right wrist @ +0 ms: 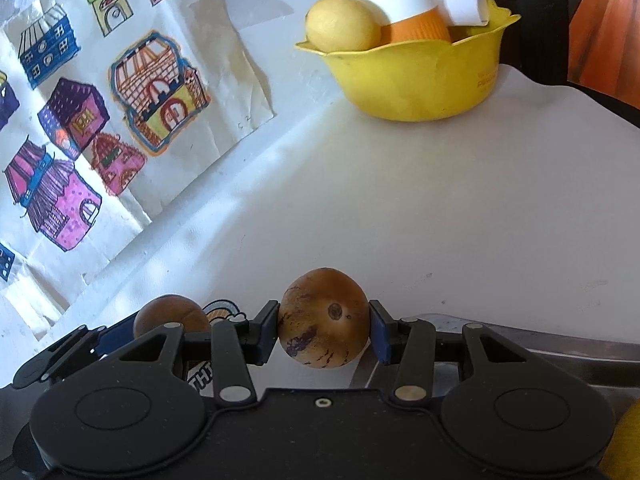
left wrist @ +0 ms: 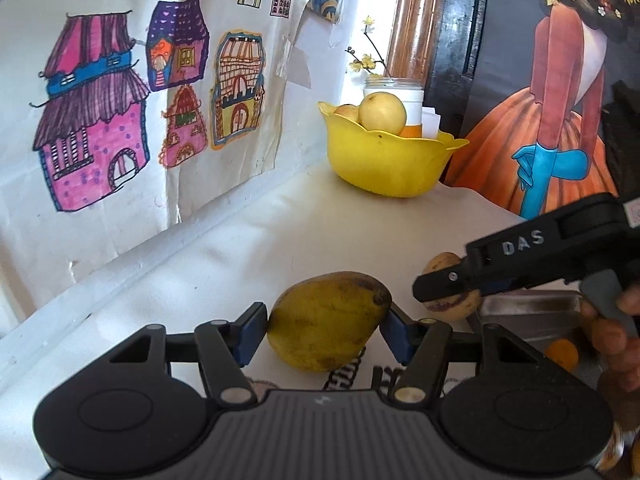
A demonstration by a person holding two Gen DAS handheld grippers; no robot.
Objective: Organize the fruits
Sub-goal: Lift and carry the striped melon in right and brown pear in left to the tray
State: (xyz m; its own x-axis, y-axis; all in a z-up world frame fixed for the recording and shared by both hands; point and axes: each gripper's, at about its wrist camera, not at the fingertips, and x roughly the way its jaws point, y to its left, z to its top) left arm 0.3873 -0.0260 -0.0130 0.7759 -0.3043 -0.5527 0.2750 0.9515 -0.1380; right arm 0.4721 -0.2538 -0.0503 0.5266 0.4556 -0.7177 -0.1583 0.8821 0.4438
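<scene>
My left gripper point(left wrist: 326, 330) is shut on a yellow-green mango point(left wrist: 328, 322) and holds it over the white table. My right gripper point(right wrist: 324, 330) is shut on a round brown fruit with purple streaks point(right wrist: 323, 318); it also shows in the left wrist view point(left wrist: 452, 306), held by the right gripper point(left wrist: 440, 284) to the right of the mango. A yellow bowl point(left wrist: 384, 160) at the back of the table holds pale yellow round fruits point(left wrist: 382, 113); the bowl also shows in the right wrist view point(right wrist: 416, 76).
A metal tray point(left wrist: 532, 312) lies at the right, with an orange fruit point(left wrist: 563, 354) near it. A white and orange cup point(right wrist: 408, 4) and a paper roll stand behind the bowl. Drawings of houses point(left wrist: 100, 132) hang on the left wall. A painting point(left wrist: 560, 100) leans at the back right.
</scene>
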